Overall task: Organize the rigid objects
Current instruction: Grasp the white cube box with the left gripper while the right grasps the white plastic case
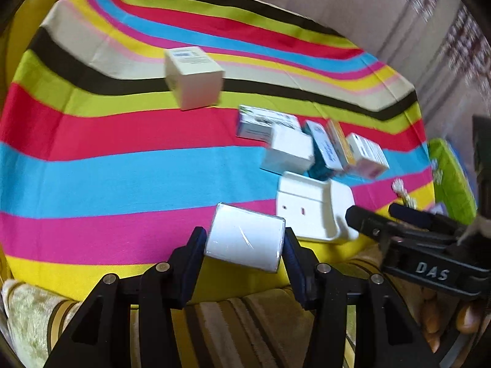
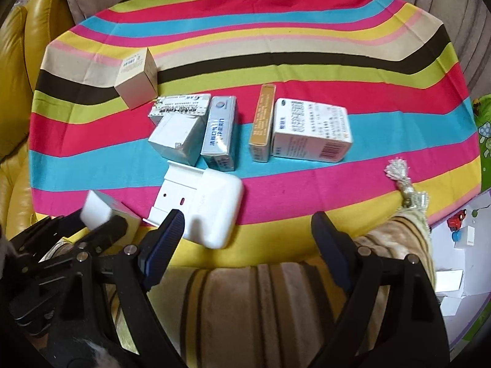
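Note:
My left gripper (image 1: pixel 244 242) is shut on a small white wrapped box (image 1: pixel 245 240) and holds it above the near edge of the striped cloth; it also shows in the right wrist view (image 2: pixel 96 211). My right gripper (image 2: pixel 245 230) is open and empty, its left finger (image 2: pixel 165 242) in front of a white plastic tray-like piece (image 2: pixel 202 205); it also shows in the left wrist view (image 1: pixel 380 217). Several small boxes lie in a row mid-cloth: a white box (image 2: pixel 178 136), a blue box (image 2: pixel 221 132), a gold box (image 2: pixel 262 122), a white barcode box (image 2: pixel 313 130). A beige cube box (image 2: pixel 138 76) stands apart, far left.
The striped cloth (image 2: pixel 307 46) covers a round table. A striped cushion with a tassel (image 2: pixel 399 181) lies at the near edge. A yellow leather seat (image 2: pixel 18 92) is at the left. Papers and toys (image 2: pixel 460 224) lie on the floor at right.

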Tool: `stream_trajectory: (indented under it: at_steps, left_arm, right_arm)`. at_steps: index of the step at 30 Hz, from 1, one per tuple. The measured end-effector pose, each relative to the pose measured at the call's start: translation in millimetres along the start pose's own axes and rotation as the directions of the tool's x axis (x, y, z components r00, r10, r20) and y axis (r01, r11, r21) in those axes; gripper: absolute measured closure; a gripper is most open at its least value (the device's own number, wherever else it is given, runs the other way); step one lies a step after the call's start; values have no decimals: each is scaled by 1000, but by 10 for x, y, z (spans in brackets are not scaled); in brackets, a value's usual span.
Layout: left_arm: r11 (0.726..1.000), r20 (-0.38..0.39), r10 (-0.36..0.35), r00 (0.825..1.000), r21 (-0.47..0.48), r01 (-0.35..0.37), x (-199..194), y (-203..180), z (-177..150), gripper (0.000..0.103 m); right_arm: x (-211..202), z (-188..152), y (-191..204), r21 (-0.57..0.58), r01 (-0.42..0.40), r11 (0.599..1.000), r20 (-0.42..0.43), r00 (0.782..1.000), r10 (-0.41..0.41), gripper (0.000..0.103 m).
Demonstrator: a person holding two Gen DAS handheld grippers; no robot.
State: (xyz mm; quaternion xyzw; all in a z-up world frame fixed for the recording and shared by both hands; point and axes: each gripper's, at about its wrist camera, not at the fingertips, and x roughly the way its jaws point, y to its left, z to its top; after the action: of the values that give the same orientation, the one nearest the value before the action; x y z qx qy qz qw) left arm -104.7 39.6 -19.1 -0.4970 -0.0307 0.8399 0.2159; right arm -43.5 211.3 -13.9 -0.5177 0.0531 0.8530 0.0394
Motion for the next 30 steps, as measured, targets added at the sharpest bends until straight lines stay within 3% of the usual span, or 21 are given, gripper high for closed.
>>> stream_trajectory:
  at_steps: [9, 17, 27, 30]
  left_arm:
    - [999, 2, -7, 1000, -43, 7, 18, 72, 5, 53]
    - [999, 2, -15, 1000, -48, 15, 22, 84, 6, 53]
    - [998, 13, -17, 1000, -63, 17, 6, 116, -2, 53]
    - [998, 16, -17, 1000, -65, 18, 1, 126, 2, 53]
  right_arm:
    - [246, 84, 167, -16, 29, 999, -38, 999, -29, 17]
    - [350, 74, 159, -15, 11, 1000, -78, 997, -12, 34]
    - [296, 45, 144, -35, -14, 999, -53, 999, 13, 62]
    - [281, 27, 139, -37, -28, 999, -49, 998, 26, 63]
